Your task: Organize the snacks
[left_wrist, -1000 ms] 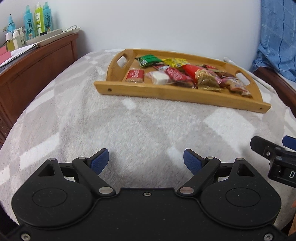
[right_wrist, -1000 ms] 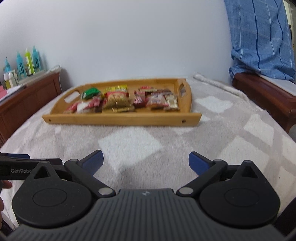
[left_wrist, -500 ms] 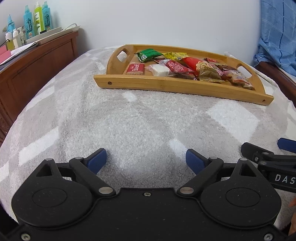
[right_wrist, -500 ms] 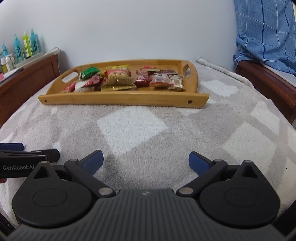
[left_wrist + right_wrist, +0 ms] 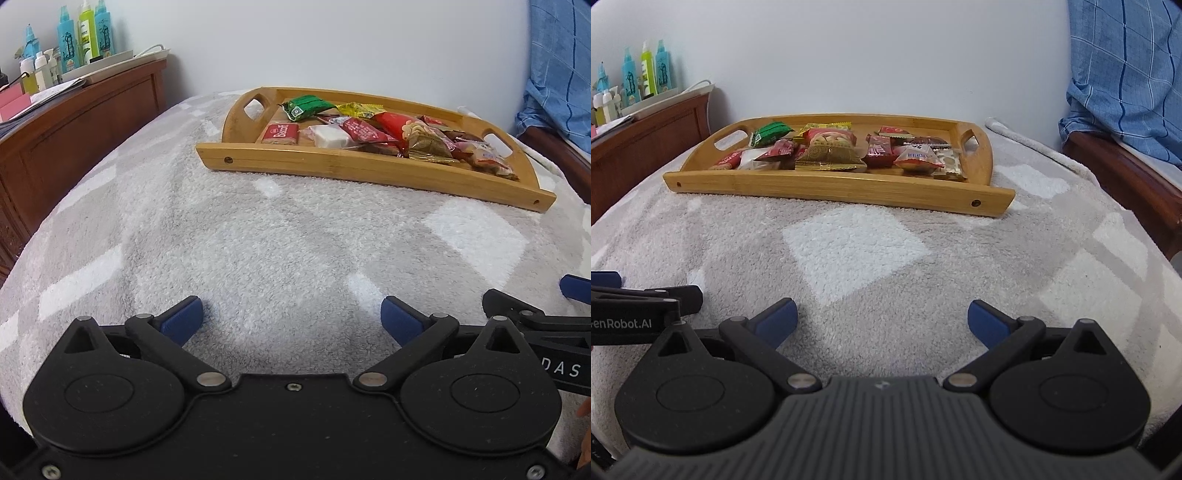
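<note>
Along the bottom of the left wrist view, the left hand-held gripper (image 5: 291, 317) has just been opening its jaws; they now stand wide apart with only grey-and-white fleece blanket (image 5: 258, 240) between the blue pads. At the lower right edge of that view a black body carries the white letters "DAS". Low in the right wrist view, the right hand-held gripper (image 5: 881, 317) also has its blue pads spread wide over bare blanket, nothing between them. At its lower left edge the other tool's side reads "enRobot.AI".

Farther up, in the middle of both views, a bamboo tray (image 5: 369, 171) with cut-out handles rests on the blanket and holds the snacks (image 5: 369, 129), well apart from both grippers. Toward its left end lies a red Biscoff packet (image 5: 279, 133) whose name can be read, beside a white wrapped bar (image 5: 328, 136). Behind them sit a green packet (image 5: 306, 107) and a yellow packet (image 5: 360, 109). Red wrappers and a gold-patterned pouch (image 5: 829, 157) crowd the centre; their print is too small to read.

In the upper left, teal and lime-green bottles (image 5: 85, 33) stand on a wooden cabinet (image 5: 74, 125). Blue checked cloth (image 5: 1123, 74) hangs at the upper right.
</note>
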